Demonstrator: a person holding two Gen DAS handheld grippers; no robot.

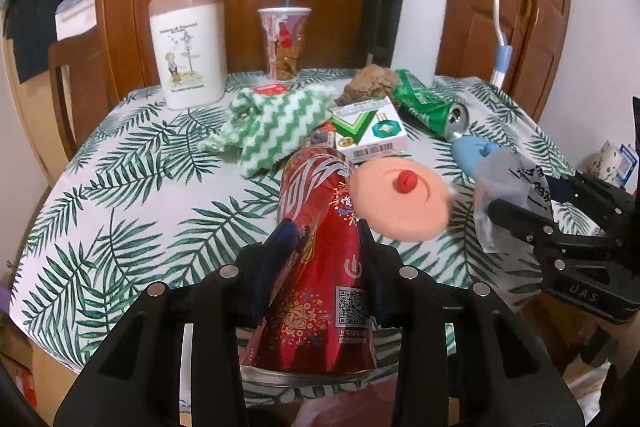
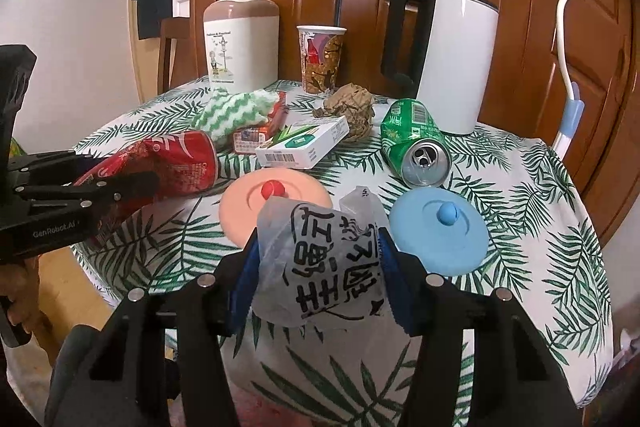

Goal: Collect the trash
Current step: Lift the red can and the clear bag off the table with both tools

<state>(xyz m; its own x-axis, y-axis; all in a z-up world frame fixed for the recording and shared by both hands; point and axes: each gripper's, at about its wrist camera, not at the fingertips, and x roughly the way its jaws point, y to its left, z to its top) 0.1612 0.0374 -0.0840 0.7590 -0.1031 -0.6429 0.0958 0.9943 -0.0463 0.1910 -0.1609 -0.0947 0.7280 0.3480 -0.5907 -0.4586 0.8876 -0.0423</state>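
My left gripper [image 1: 326,239] is shut on a crushed red can [image 1: 320,267] and holds it above the table's near edge; it also shows in the right wrist view [image 2: 176,163]. My right gripper [image 2: 318,255] is shut on a crumpled clear plastic wrapper [image 2: 320,267] with black print, seen too in the left wrist view [image 1: 508,187]. On the table lie a crushed green can [image 2: 416,139], a brown paper wad [image 2: 352,103], a white-green carton [image 2: 304,143] and a small red pack [image 2: 250,139].
A leaf-print tablecloth [image 2: 540,227] covers the round table. A pink lid [image 2: 276,203] and a blue lid [image 2: 440,231] lie near the front. A green-white cloth [image 2: 232,115], a lidded bin [image 2: 240,39], a paper cup [image 2: 320,59] and a white kettle [image 2: 452,59] stand behind.
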